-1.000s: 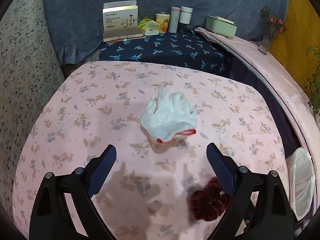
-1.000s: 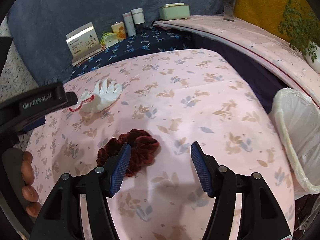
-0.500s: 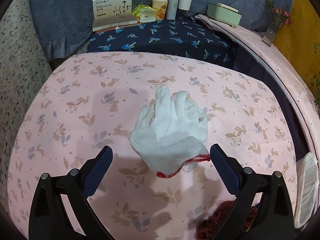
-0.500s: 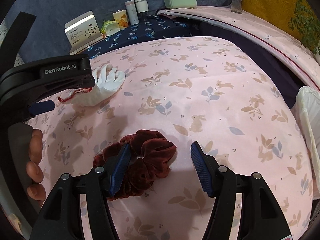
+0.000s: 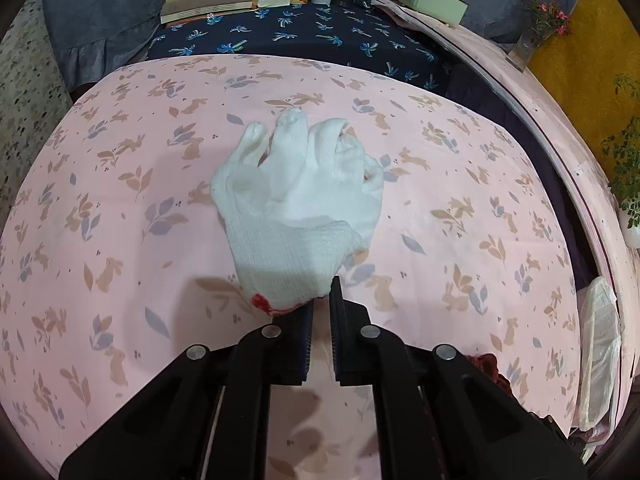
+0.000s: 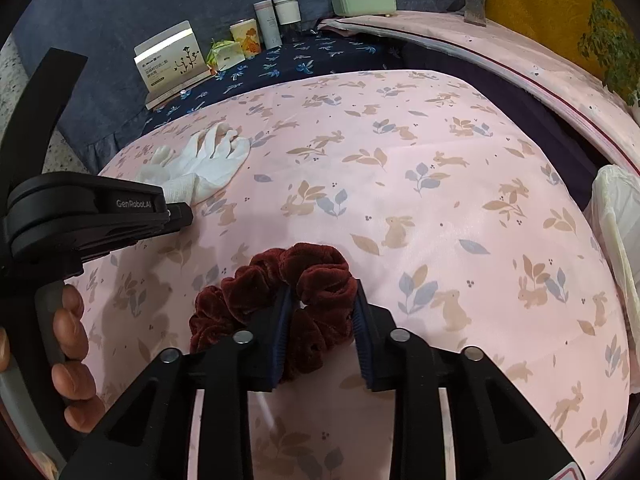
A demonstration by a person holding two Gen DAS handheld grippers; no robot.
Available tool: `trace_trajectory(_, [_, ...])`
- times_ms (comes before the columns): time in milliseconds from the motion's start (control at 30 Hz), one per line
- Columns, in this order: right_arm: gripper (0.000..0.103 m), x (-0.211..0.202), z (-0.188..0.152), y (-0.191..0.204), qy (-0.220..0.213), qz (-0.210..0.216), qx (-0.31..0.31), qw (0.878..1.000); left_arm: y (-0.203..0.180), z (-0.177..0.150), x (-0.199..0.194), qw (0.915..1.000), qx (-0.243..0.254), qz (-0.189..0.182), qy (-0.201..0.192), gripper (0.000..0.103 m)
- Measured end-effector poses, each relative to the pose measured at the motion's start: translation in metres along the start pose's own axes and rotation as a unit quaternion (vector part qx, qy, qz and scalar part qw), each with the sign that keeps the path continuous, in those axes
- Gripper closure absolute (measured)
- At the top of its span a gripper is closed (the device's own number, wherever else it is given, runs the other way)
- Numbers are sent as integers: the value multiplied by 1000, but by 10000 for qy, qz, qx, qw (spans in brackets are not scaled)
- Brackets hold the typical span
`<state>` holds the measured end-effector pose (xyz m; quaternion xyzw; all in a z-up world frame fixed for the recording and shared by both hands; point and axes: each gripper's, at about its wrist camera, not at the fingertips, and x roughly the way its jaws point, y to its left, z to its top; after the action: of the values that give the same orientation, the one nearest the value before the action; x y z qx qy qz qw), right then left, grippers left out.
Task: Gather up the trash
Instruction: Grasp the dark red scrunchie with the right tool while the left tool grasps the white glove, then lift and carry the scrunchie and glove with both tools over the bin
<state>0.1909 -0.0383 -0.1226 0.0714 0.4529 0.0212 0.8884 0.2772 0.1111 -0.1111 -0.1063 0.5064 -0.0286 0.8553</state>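
Tablecloth (image 5: 120, 208) of pink fabric, printed with rabbits and leaves, is seen spread over a table, and two loose items are counted on it: one white knit glove (image 5: 296, 200) with a red-edged cuff and one dark red velvet scrunchie (image 6: 280, 300). The glove is laid flat toward the far left of the cloth, its fingers pointed away; its cuff is pinched by the left gripper (image 5: 320, 300), whose two fingers are pressed almost together on the fabric. The scrunchie is found nearer the front edge, to the right of the glove. One side of its loop is caught between the two fingers of the right gripper (image 6: 320, 300), whose jaws are closing on it, while the rest bulges out to the left. One white-lined bin (image 6: 616, 216) is seen past the right edge of the table. At the back, on a dark blue floral cloth (image 5: 304, 36), one box (image 6: 172, 64), two cylindrical bottles (image 6: 268, 24) and one pale green case (image 6: 362, 0) are lined up.
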Motion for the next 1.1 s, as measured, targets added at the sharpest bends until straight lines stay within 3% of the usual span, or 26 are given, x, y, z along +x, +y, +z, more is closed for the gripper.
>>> trace_trajectory(433, [83, -40, -14, -29, -183, -23, 320, 9993, -27, -42, -36, 9998, 190, -48, -60, 98])
trace_trajectory(1100, [83, -119, -38, -135, -764, -467, 1106, 9898, -143, -101, -85, 9918, 1168, -466, -229, 98])
